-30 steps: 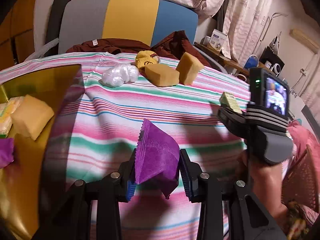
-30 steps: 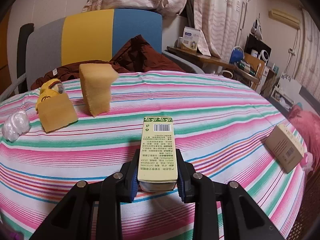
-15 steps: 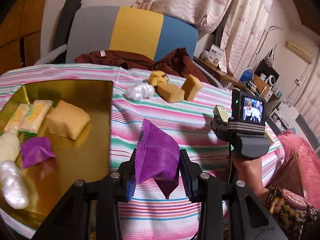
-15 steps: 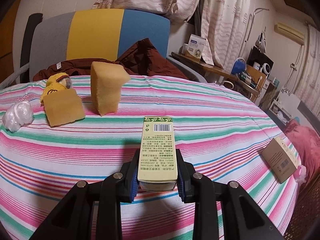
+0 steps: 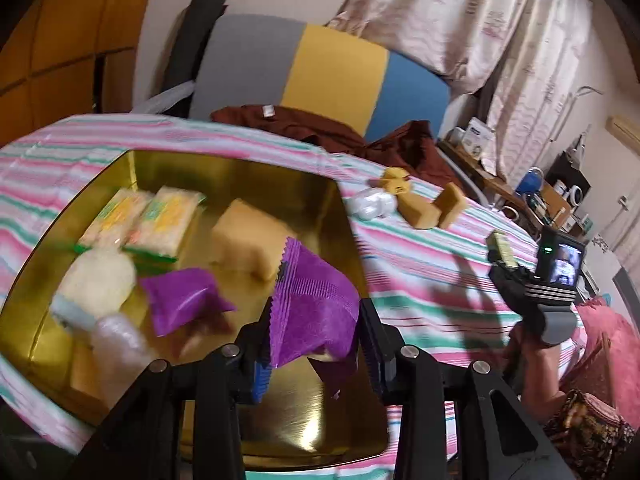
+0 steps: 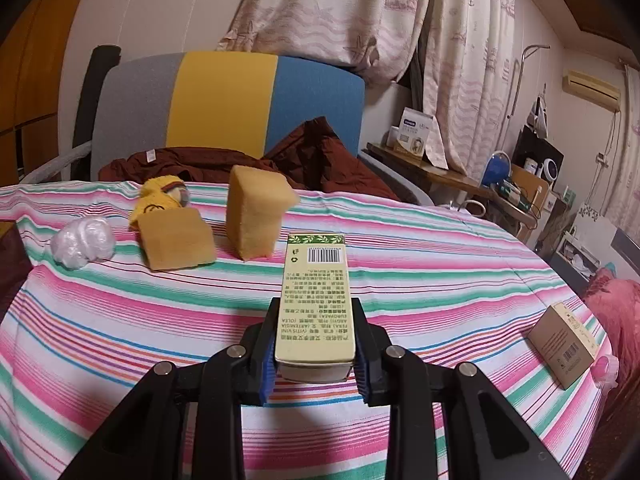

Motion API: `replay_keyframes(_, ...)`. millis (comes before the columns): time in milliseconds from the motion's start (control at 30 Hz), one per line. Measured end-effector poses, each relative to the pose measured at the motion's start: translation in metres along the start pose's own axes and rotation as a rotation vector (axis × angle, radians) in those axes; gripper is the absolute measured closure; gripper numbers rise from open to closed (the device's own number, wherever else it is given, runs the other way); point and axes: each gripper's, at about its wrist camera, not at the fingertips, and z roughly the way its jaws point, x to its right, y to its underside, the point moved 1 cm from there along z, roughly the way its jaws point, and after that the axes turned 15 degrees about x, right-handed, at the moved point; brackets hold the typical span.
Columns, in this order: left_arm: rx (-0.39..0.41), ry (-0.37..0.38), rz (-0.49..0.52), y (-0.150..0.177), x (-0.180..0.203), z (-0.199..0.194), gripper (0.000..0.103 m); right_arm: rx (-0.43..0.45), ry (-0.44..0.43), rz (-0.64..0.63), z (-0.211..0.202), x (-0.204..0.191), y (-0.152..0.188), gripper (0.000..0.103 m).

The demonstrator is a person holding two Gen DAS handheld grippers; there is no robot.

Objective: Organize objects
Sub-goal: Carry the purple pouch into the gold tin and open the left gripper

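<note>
My left gripper (image 5: 316,340) is shut on a purple crinkled packet (image 5: 312,308) and hangs over the right part of a gold tray (image 5: 304,432). The tray holds another purple packet (image 5: 180,300), a yellow sponge (image 5: 248,240), two yellow-green snack packs (image 5: 144,220) and pale wrapped items (image 5: 100,280). My right gripper (image 6: 314,346) is shut on a pale green box with a barcode (image 6: 316,296), held above the striped cloth. In the left wrist view that gripper (image 5: 500,256) shows at the right, box still in it.
On the striped tablecloth (image 6: 400,280) lie two yellow sponges (image 6: 256,212), a yellow plush toy (image 6: 160,196) and a white plastic bundle (image 6: 82,242). A brown carton (image 6: 560,344) sits near the right edge. A chair with dark red clothing (image 6: 312,152) stands behind.
My left gripper has carried the purple packet leftward from over the cloth to over the gold tray. The right gripper has shifted slightly with the green box still in it.
</note>
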Motion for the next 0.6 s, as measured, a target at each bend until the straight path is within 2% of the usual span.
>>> replay_keyframes(233,-0.078,-0.007,0.023,0.010,-0.022,0.011,0.064,0.047,-0.035,-0.076,-0.016,-0.018,-0.002,0.073)
replay_keyframes(433,-0.103,0.000,0.036,0.013,-0.029,0.012,0.064,0.058,-0.059,-0.148,-0.023,-0.034,-0.002,0.073)
replay_keyframes(600,-0.127,-0.016,0.036,0.016,-0.042,0.015,0.064,0.051,-0.106,-0.147,-0.039,-0.039,-0.005,0.073)
